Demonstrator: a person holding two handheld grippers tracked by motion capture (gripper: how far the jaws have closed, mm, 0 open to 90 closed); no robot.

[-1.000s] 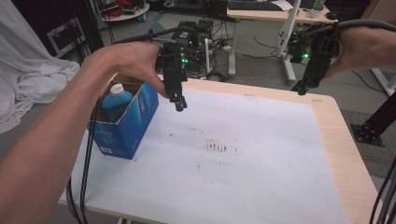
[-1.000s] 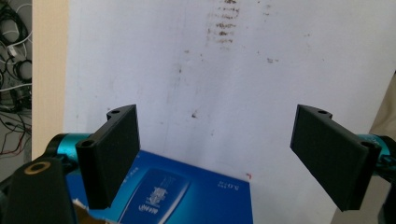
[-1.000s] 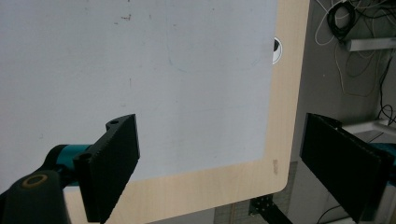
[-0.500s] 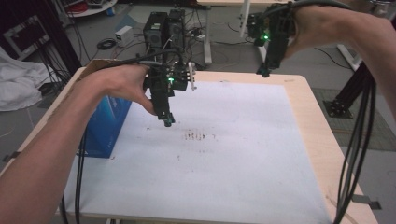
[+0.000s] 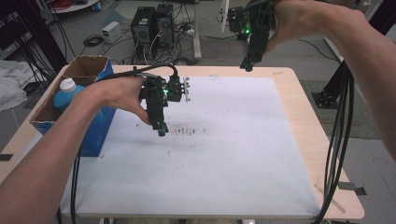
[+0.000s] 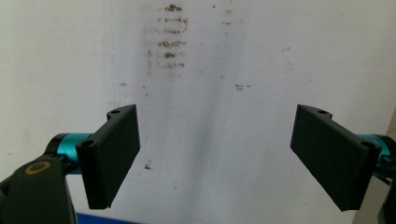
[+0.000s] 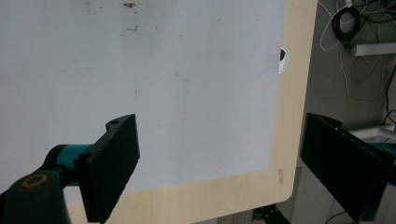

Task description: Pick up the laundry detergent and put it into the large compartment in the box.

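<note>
Left gripper now lower, mid-frame over stained mat, jaws apart, empty. Right gripper upper right, jaws apart. Bottle in box, left edge. Swing left gripper over, descend vertically.

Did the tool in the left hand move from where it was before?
Yes. The left tool has dropped lower and come nearer the brown smudges on the white mat, away from the blue box.

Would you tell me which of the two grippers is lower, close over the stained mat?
The left gripper; it hangs just above the brown marks, while the right gripper is raised over the table's far edge.
</note>
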